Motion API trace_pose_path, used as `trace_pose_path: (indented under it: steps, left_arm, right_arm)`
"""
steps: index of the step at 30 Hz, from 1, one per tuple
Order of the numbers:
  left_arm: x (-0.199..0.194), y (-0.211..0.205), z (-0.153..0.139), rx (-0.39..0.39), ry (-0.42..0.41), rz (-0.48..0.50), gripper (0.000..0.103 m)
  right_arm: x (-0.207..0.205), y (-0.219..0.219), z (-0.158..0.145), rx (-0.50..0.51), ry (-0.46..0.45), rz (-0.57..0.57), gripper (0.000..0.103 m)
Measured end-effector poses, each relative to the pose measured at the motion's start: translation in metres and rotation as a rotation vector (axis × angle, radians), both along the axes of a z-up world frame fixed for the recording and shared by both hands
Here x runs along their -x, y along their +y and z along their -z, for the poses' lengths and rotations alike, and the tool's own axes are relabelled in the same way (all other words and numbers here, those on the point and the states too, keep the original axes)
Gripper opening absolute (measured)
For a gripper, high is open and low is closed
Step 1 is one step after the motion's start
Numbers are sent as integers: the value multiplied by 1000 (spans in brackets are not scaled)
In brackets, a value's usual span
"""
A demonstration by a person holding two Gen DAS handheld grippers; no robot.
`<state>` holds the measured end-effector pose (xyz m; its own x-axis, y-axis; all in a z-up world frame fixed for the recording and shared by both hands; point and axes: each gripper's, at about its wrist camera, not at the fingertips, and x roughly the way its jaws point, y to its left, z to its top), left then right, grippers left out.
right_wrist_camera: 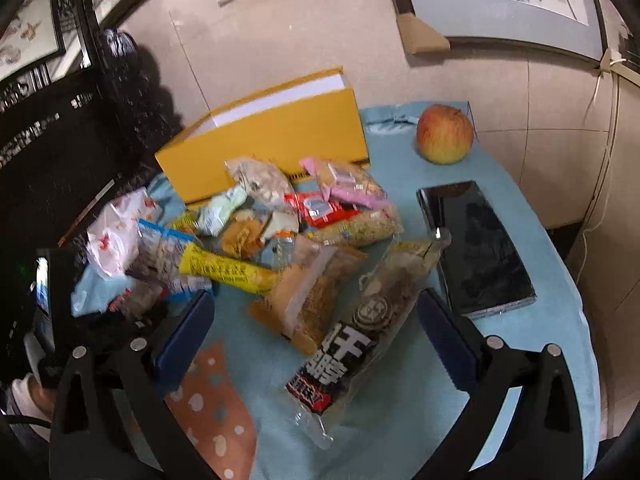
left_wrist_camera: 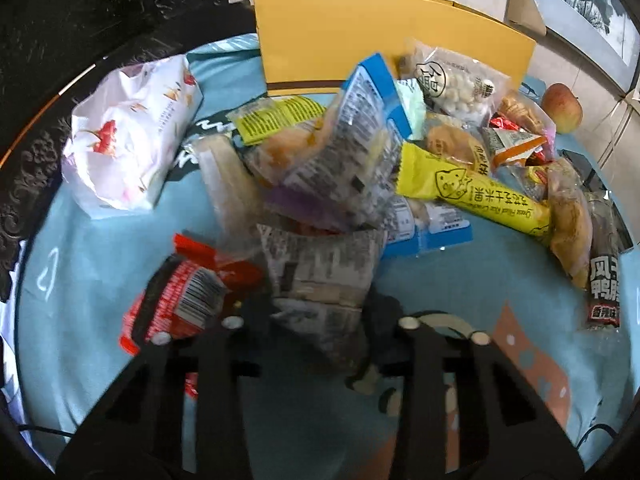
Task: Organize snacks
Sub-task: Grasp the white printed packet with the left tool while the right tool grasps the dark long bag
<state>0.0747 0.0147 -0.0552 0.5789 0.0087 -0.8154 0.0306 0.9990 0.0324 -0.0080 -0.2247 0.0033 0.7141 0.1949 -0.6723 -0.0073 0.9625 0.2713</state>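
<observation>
A heap of snack packets [left_wrist_camera: 360, 152] lies on the light blue tablecloth [left_wrist_camera: 100, 260] in front of a yellow box [left_wrist_camera: 360, 40]. In the left wrist view my left gripper [left_wrist_camera: 320, 306] is shut on a clear packet with grey printed text [left_wrist_camera: 320, 272] at the near edge of the heap. A red packet [left_wrist_camera: 180, 300] lies just left of it. In the right wrist view my right gripper [right_wrist_camera: 316, 300] stands wide open, its blue pads [right_wrist_camera: 188, 332] on either side of a dark long packet [right_wrist_camera: 360, 332] and an orange-brown packet [right_wrist_camera: 308, 296], touching neither.
A white crumpled bag [left_wrist_camera: 128, 132] lies left of the heap. An apple [right_wrist_camera: 444, 134] sits at the back right, and a black phone [right_wrist_camera: 476, 248] lies along the right edge. Dark carved furniture [right_wrist_camera: 60, 140] stands to the left. A long yellow stick packet [left_wrist_camera: 480, 196] crosses the heap.
</observation>
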Motion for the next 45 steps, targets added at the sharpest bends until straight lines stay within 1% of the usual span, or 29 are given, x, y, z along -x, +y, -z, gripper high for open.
trace_pose_path:
  steps: [1,5,7,10,12,14,15,16,19,21,25,28,29,30,31,32,33,34,35,37,38,39,40,41,42,44,45]
  left_arm:
    - [3,2,-2,13,-17,-3,32]
    - [18,4,-12,49,-75,4,32]
    - [22,2,-15,64,-79,19,32]
    - [27,-2,-16,70,-72,42,32]
    - [29,-3,-17,80,-74,52,32]
    - [30,-5,-18,87,-67,58,32]
    - [31,-5,-17,90,-64,59,32]
    - [31,-5,-17,93,-62,57,32]
    - [33,-2,-18,109,-60,55,32]
    - [35,1,-21,115,-68,59,32]
    - [41,7,-31,122,-83,61,32]
    - [44,10,-35,131,-83,57,33]
    - [46,9,-36,131,-83,61,33]
    - [47,8,-36,128,-83,65,33]
    - [48,6,-35,125,-80,71,33]
    - [49,4,-34,122,-76,76,33]
    - [49,2,-34,123,-75,79,33]
    - [50,1,-33,125,-73,83,33]
    - [50,0,-33,128,-70,87,33]
    - [51,-1,-33,129,-70,89,33]
    - [50,-1,-33,131,-71,90,33]
    - [50,-1,-33,132,-71,90,33]
    - [50,-1,-33,133,-70,89,33]
    - [49,-1,-33,134,-68,90,33]
    - [49,-1,-32,134,-68,91,33]
    - [48,-2,-33,132,-69,95,33]
    - [49,-3,-34,132,-72,98,33]
  right_arm:
    - [-2,2,3,33,33,1,102]
    - [-4,9,12,86,99,-11,102]
    - [-4,14,19,130,136,-9,99]
    - [-8,20,30,187,189,-14,82]
    - [-11,24,39,220,228,-19,61]
    - [-13,25,44,214,225,-20,59]
    - [-14,25,46,209,218,-25,55]
    - [-15,24,46,205,216,-25,53]
    - [-13,20,39,177,209,-21,37]
    - [-8,14,32,140,196,-9,32]
    - [5,-1,32,16,214,-20,27]
    - [17,-3,32,5,212,-32,27]
    - [18,0,34,32,222,-45,28]
    - [17,11,35,92,231,-58,32]
    - [16,16,36,141,221,-53,33]
    - [12,20,37,178,227,-40,37]
    - [5,27,41,240,252,-40,44]
    - [2,31,44,275,252,-49,48]
    - [-3,34,45,300,244,-54,51]
    - [-15,35,45,304,249,-51,52]
    - [-18,33,45,294,254,-52,49]
    - [-19,31,46,285,253,-56,39]
    - [-19,30,45,289,248,-66,32]
    - [-15,29,43,280,251,-69,29]
    - [-12,25,42,265,249,-69,28]
    - [-1,11,32,162,222,-72,27]
    - [2,7,30,139,216,-74,27]
